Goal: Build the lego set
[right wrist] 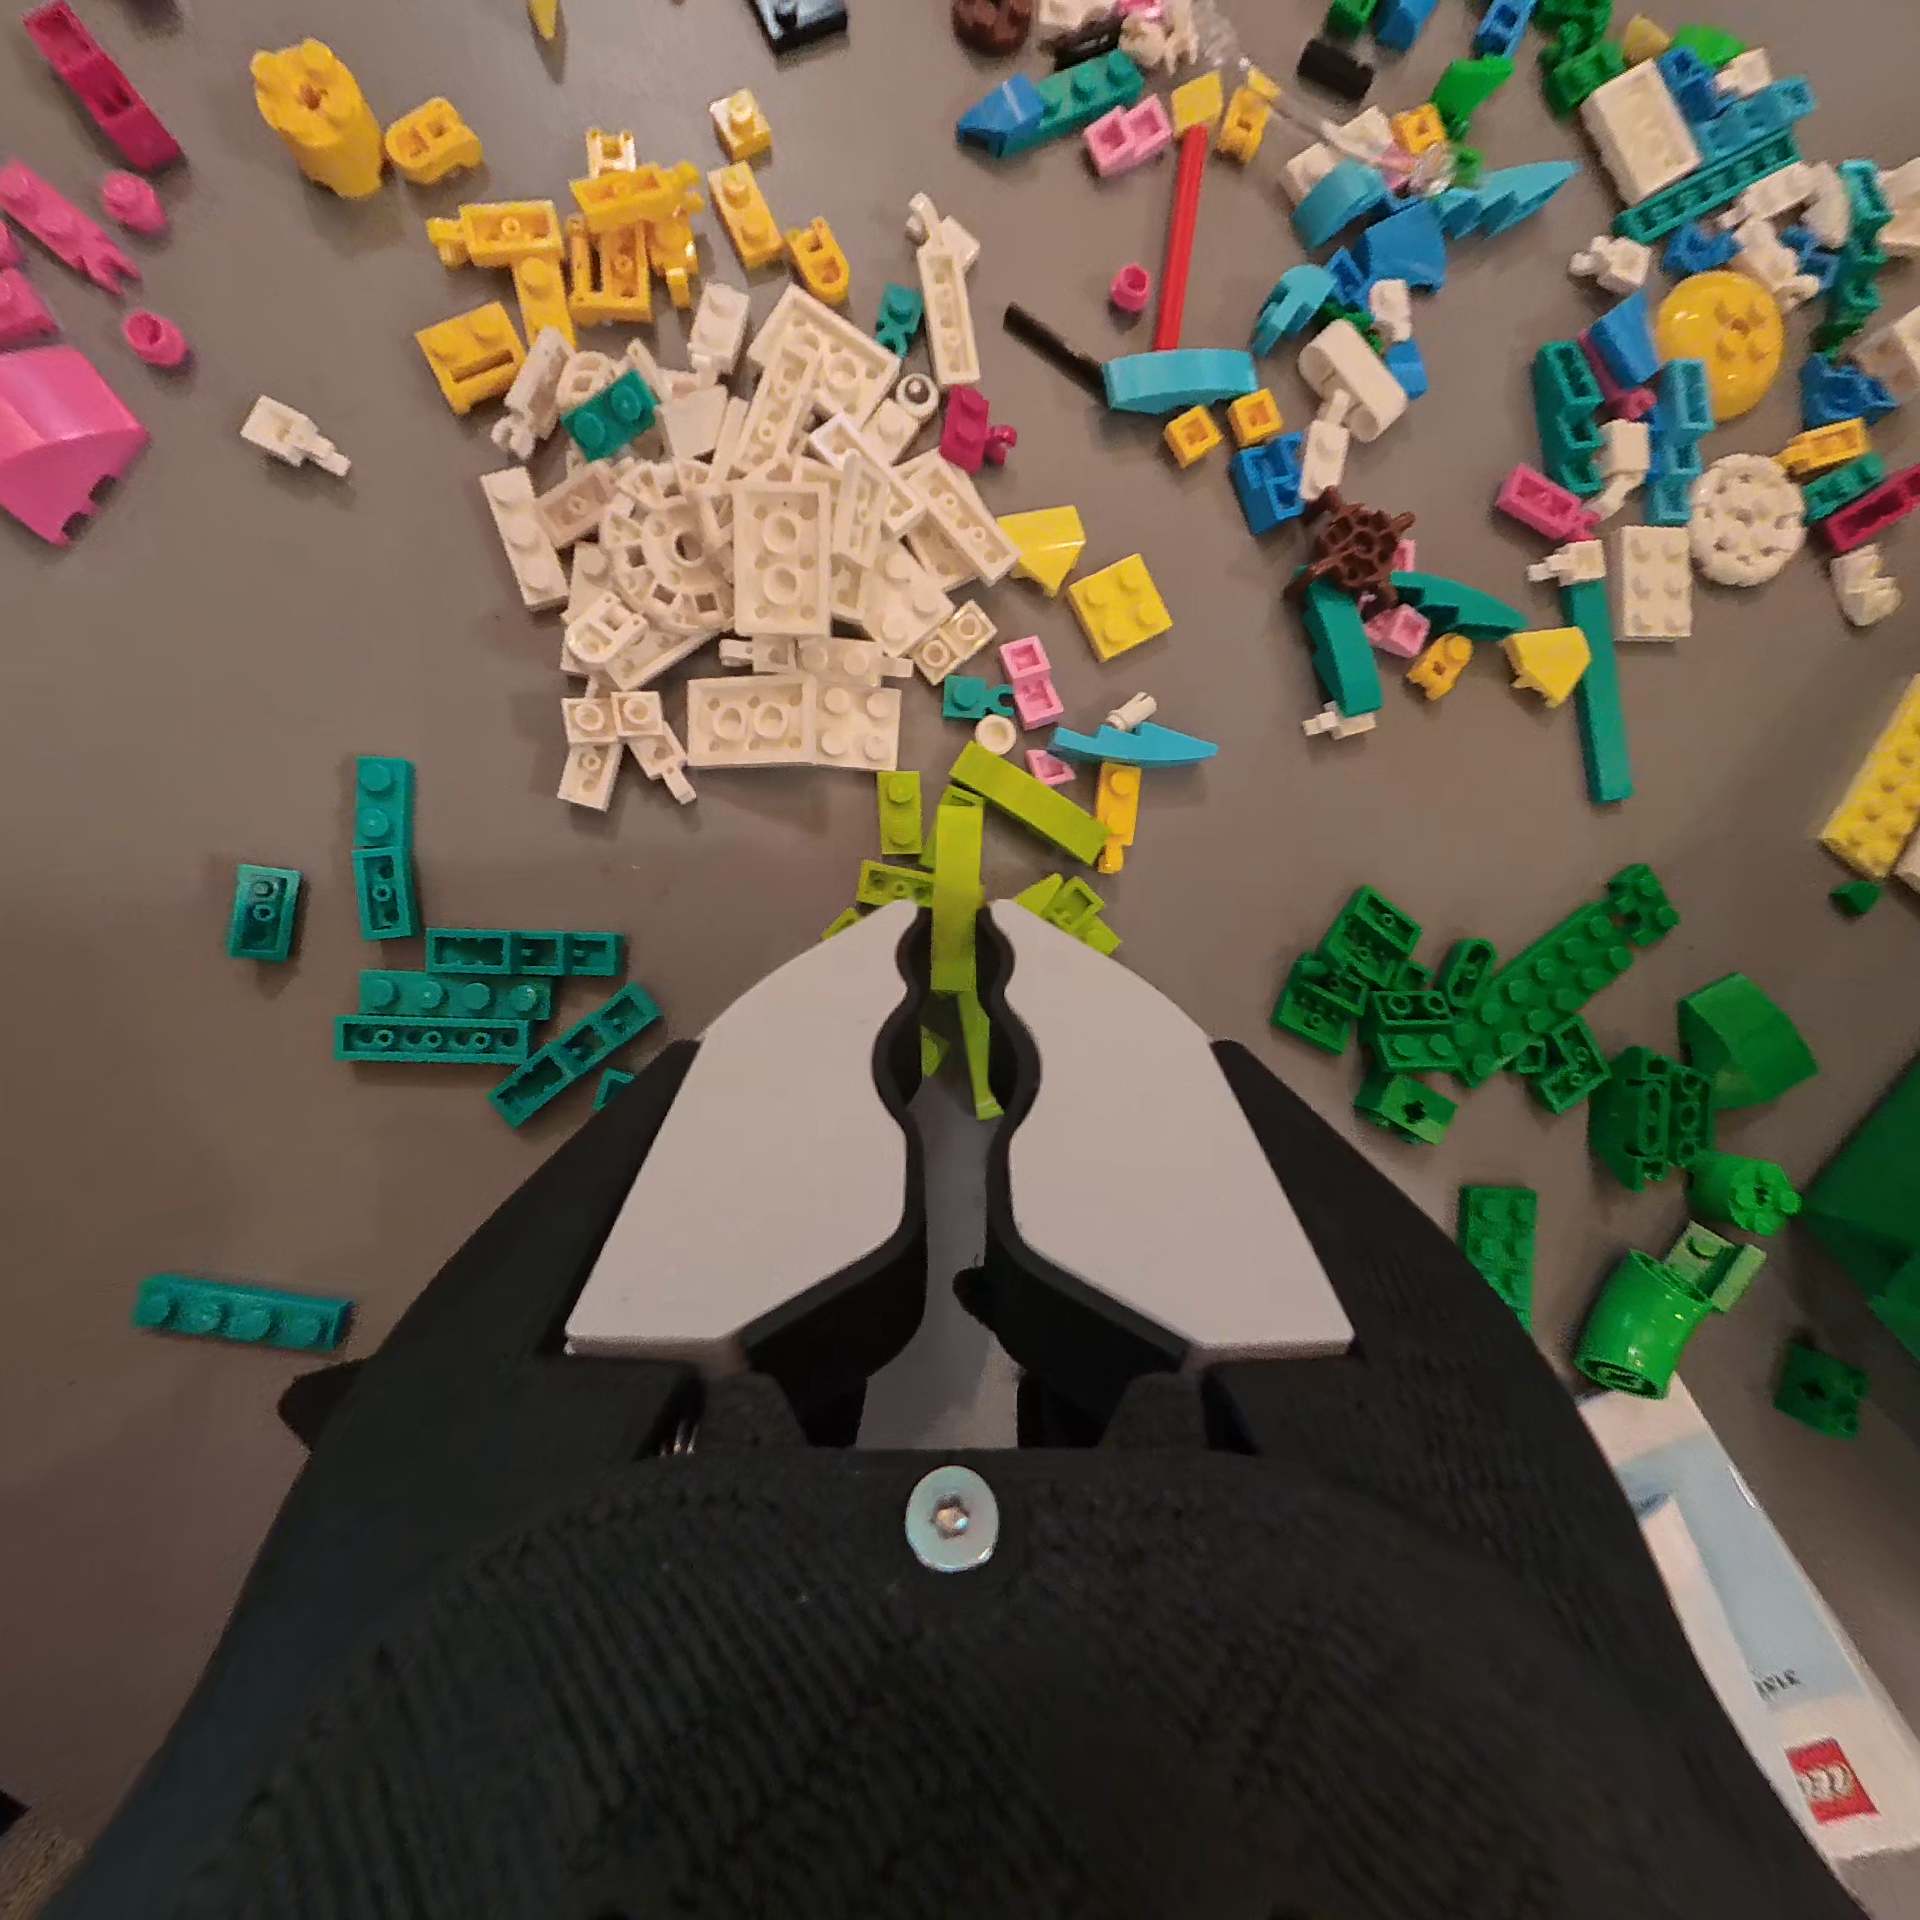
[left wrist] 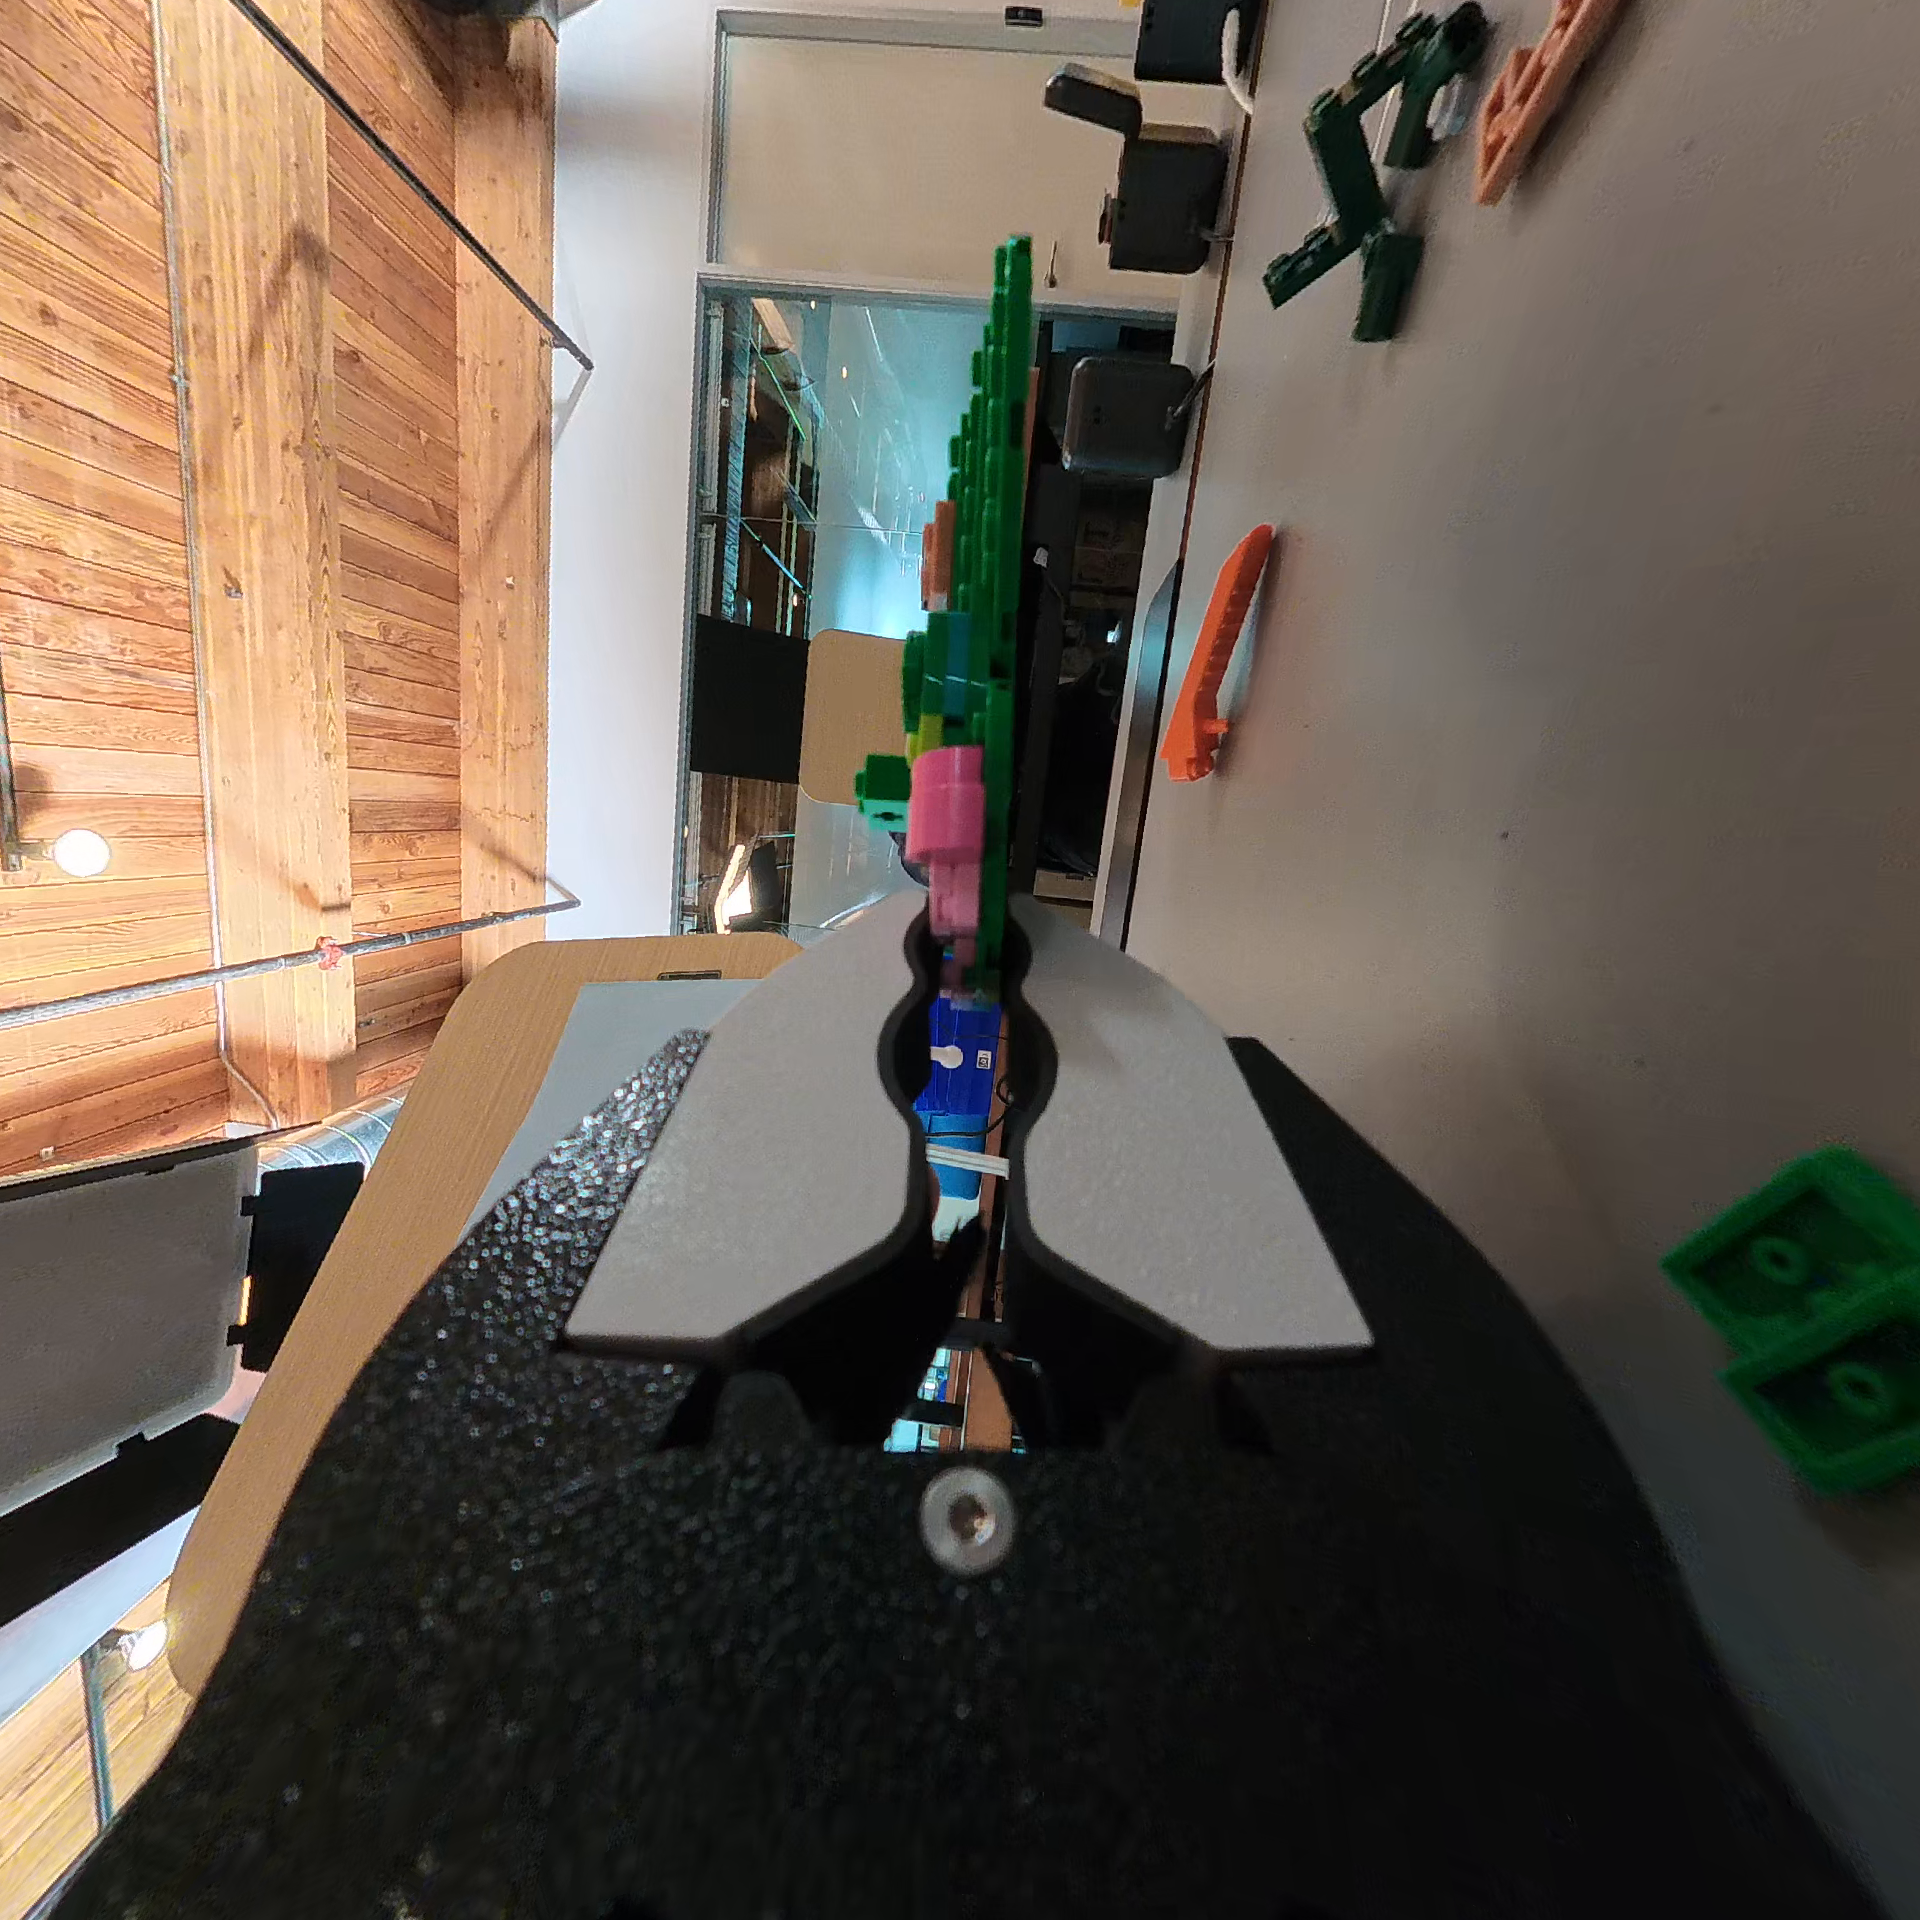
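Grey bench [right wrist: 187, 665] strewn with loose bricks sorted roughly by colour. In the right wrist view: white heap [right wrist: 748, 540] at 12 o'clock of centre, yellow cluster [right wrist: 582, 239] at 11, blue and mixed scatter [right wrist: 1558, 343] at 1 to 2, bright green group [right wrist: 1475, 997] at 3, teal plates [right wrist: 468, 987] at 9, pink pieces [right wrist: 62, 312] at far 10. Printed booklet [right wrist: 1745, 1621] at 5 o'clock edge.

Left wrist view, rolled sideways: green baseplate build [left wrist: 992, 499] held edge-on, running toward 12 from the left tool [left wrist: 966, 925]; pink bricks [left wrist: 945, 810] and teal, orange bits stacked on its face. Left tool closed tight on the plate's near edge. Dark green assembly [left wrist: 1361, 208] at 1 o'clock on bench, orange piece [left wrist: 1216, 655] at 2, two green bricks [left wrist: 1808, 1320] at 4.

Right tool [right wrist: 956, 920] nearly closed, pinching a slim lime-green piece [right wrist: 956, 894] upright between the tips, directly over the lime pile [right wrist: 1039, 810].
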{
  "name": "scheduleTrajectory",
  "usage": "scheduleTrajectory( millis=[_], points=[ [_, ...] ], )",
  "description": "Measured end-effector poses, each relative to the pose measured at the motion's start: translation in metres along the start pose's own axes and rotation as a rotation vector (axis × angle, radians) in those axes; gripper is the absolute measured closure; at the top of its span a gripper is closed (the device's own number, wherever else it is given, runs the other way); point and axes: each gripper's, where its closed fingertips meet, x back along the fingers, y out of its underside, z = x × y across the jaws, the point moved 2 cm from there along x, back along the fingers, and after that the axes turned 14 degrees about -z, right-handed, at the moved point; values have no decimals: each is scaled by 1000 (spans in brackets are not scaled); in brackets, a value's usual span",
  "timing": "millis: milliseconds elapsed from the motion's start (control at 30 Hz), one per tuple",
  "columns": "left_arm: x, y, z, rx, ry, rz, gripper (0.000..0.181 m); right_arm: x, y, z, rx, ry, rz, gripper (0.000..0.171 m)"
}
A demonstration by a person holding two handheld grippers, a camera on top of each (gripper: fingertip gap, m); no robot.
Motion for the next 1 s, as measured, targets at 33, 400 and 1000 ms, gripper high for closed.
scheduleTrajectory(
  millis=[33,400,1000],
  points=[
    [0,0,0,0,0,0,173,2,0,3,-6,10,12,165],
    [0,-1,0,-1,0,3,173,0,15,34,-83,67,1,165],
    [0,-1,0,-10,-7,6,173,4,-10,41,-135,-12,106,165]
  ],
)
